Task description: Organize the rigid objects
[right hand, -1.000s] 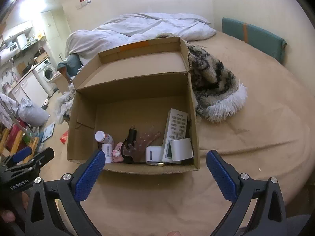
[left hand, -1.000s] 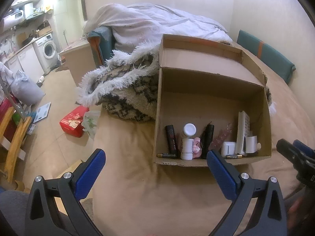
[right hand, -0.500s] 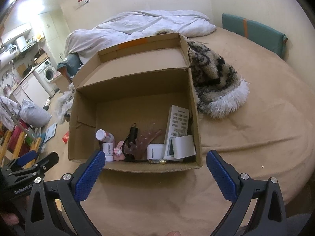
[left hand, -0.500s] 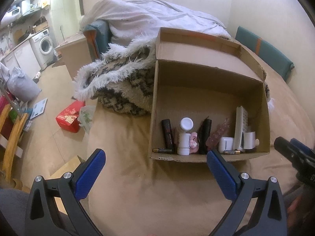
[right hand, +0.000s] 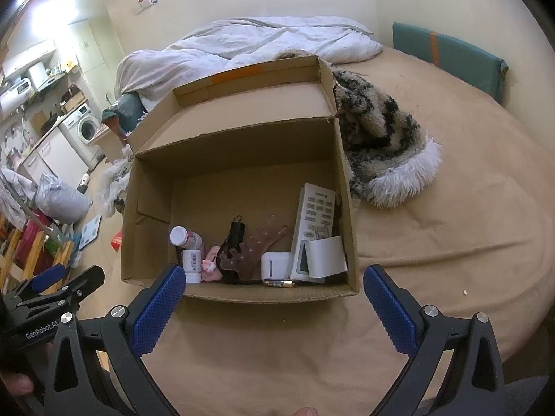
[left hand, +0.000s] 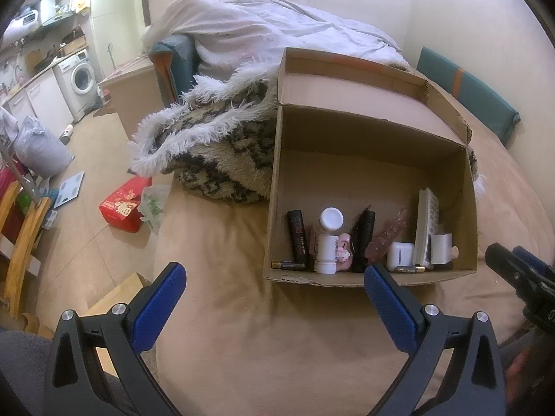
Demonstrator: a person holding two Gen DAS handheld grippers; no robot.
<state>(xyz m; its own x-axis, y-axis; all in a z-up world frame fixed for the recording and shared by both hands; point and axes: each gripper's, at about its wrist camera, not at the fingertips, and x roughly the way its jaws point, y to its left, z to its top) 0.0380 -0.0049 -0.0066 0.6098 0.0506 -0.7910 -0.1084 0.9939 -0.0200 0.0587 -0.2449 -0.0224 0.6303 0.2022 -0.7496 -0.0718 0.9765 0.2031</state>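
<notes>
An open cardboard box (left hand: 367, 128) (right hand: 239, 145) stands on a tan bed. Along its near wall lie a black tube (left hand: 297, 235), a white bottle (left hand: 327, 244) (right hand: 185, 237), a pink comb (right hand: 255, 248), a white charger case (left hand: 399, 256) (right hand: 275, 265), a remote (left hand: 426, 222) (right hand: 314, 222) and a battery (right hand: 279, 282). My left gripper (left hand: 274, 294) hovers open just short of the box's front edge, holding nothing. My right gripper (right hand: 274, 294) is also open and empty, before the same edge. Each gripper shows at the side of the other's view.
A shaggy black-and-white blanket (left hand: 215, 138) (right hand: 381, 145) lies against the box's sides. A white duvet (right hand: 260, 41) is piled behind. A teal cushion (right hand: 451, 55) leans on the wall. Left of the bed, the floor holds a red box (left hand: 125, 204) and a grey bag (left hand: 41, 152).
Both grippers have drifted slightly back and up from the box, so it sits a little lower and farther in view. Jaws stay open; the items in the box have not moved.
</notes>
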